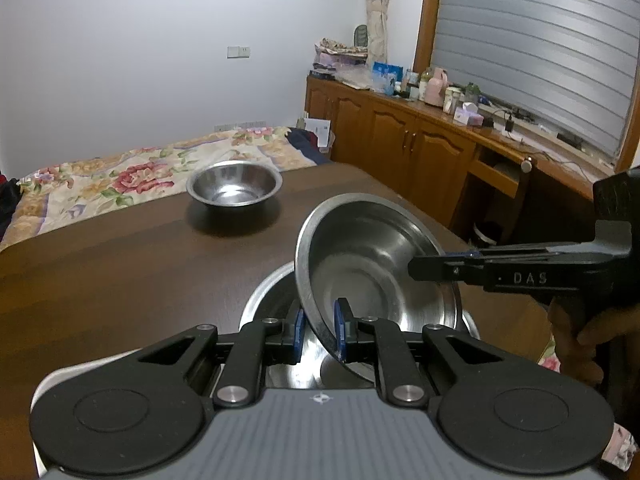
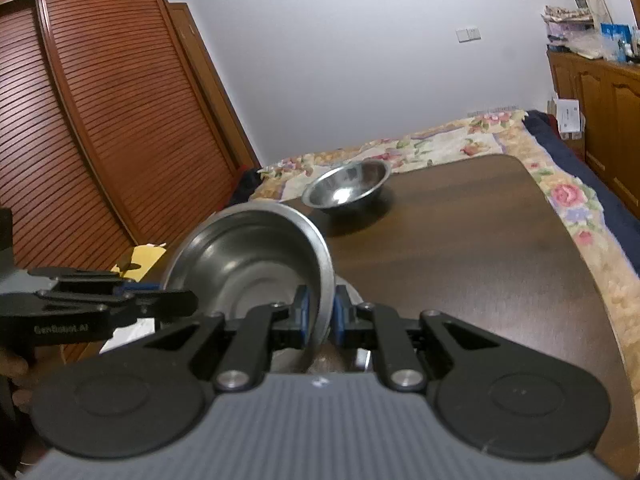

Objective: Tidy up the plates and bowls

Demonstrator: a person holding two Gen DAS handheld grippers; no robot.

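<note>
Near the counter's (image 1: 120,264) front edge, the left tongs (image 1: 320,330) and right tongs (image 2: 320,314) each pinched opposite rims of a tilted steel bowl (image 1: 360,256), held just above another bowl (image 1: 268,300). A third bowl (image 1: 234,186) sat by the far edge.

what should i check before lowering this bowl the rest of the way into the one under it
1. Left gripper clamped on the tilted bowl rim: ok, pads pinch the near edge.
2. Right gripper clamped on the same bowl's opposite rim: ok.
3. Lower bowl sits under the held one: ok, though mostly hidden.
4. Held bowl level for nesting: not ok, it tips steeply toward the left gripper.
5. Lower bowl empty: cannot tell, its inside is largely covered.
6. Far bowl clear of the move: ok, it stands apart on the table.
</note>
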